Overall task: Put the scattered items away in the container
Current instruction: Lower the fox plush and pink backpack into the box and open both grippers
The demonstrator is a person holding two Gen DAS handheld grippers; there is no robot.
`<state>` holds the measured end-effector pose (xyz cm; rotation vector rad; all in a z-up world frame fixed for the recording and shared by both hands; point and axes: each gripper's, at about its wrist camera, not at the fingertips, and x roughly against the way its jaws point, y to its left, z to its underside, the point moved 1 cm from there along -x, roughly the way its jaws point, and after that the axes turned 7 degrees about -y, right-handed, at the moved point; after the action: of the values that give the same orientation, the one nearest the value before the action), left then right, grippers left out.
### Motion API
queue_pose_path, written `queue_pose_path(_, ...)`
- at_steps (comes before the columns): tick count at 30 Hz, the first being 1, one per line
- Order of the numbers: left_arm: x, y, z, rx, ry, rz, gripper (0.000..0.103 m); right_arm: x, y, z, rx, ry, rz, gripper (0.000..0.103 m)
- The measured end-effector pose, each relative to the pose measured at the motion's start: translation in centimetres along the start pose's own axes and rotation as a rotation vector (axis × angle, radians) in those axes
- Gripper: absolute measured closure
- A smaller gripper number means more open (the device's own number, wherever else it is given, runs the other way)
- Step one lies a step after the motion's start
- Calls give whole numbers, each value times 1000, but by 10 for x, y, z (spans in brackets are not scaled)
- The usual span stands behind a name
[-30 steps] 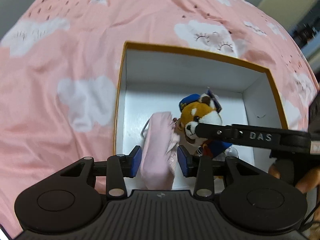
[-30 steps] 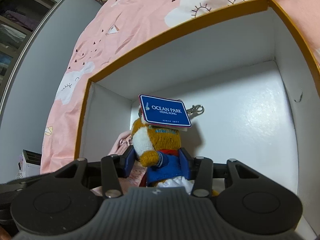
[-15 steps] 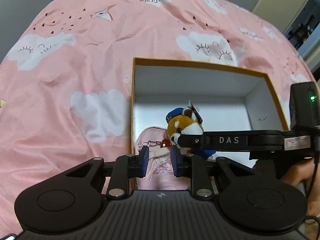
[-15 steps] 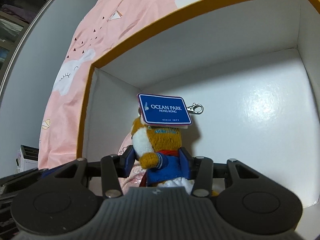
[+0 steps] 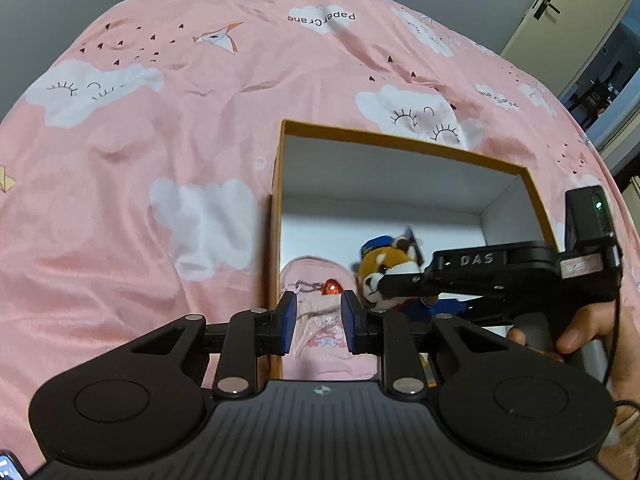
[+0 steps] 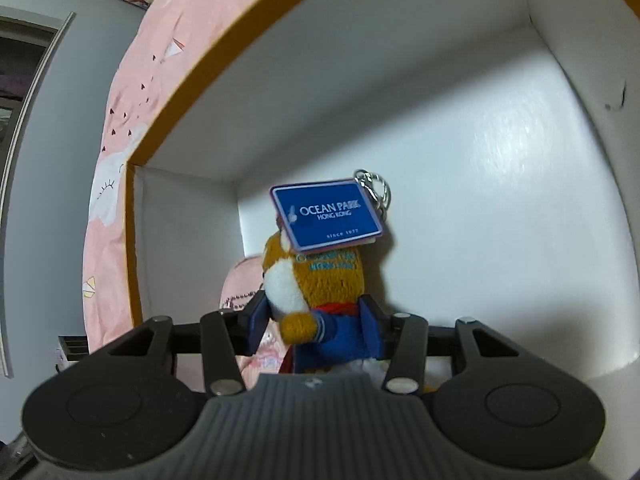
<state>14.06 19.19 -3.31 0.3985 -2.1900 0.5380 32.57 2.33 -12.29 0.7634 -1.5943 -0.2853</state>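
Jaws: right gripper (image 6: 314, 326) clamped on plush (image 6: 320, 280); left gripper (image 5: 317, 320) parted narrowly, holding nothing, above pouch (image 5: 320, 334).

Plush: small orange-brown animal, white muzzle, blue cap and jacket, red neck trim; blue "OCEAN PARK HONG KONG" tag (image 6: 327, 216) and metal clasp (image 6: 374, 186) at its head. Held upright by the body, inside the box (image 5: 400, 148), near the left wall. Pouch: pale pink fabric with cartoon print, bead chain and red charm (image 5: 330, 287); lies on the box floor in the near left corner, just beside the plush. Box: open top, white inside, mustard-yellow rim, standing on a bed (image 5: 160, 140) with pink cloud-print cover.
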Motion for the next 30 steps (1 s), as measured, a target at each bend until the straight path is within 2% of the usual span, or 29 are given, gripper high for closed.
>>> queue_pose_path(7, 3, -1, 9, -16, -22, 10, 76, 15, 11, -1, 143, -7, 105, 48)
queue_pose_path(9, 4, -2, 10, -24, -31, 12, 76, 16, 11, -1, 166, -5, 119, 52)
queue_pose_path(10, 4, -3, 11, -23, -30, 16, 76, 15, 10, 0, 169, -3, 115, 59)
queue_pose_path(13, 4, -3, 12, -18, -26, 22, 76, 12, 11, 2, 166, 2, 100, 63)
queue_pose_path(20, 7, -8, 17, -27, -30, 27, 76, 7, 4, 11, 117, 8, 61, 66)
queue_pose_path(24, 16, -16, 21, -75, -68, 22, 76, 20, 10, 14, 191, -16, 56, 63)
queue_pose_path(30, 42, -33, 28, -166, -104, 78, 75, 85, 21, 34, 381, -158, -44, 63)
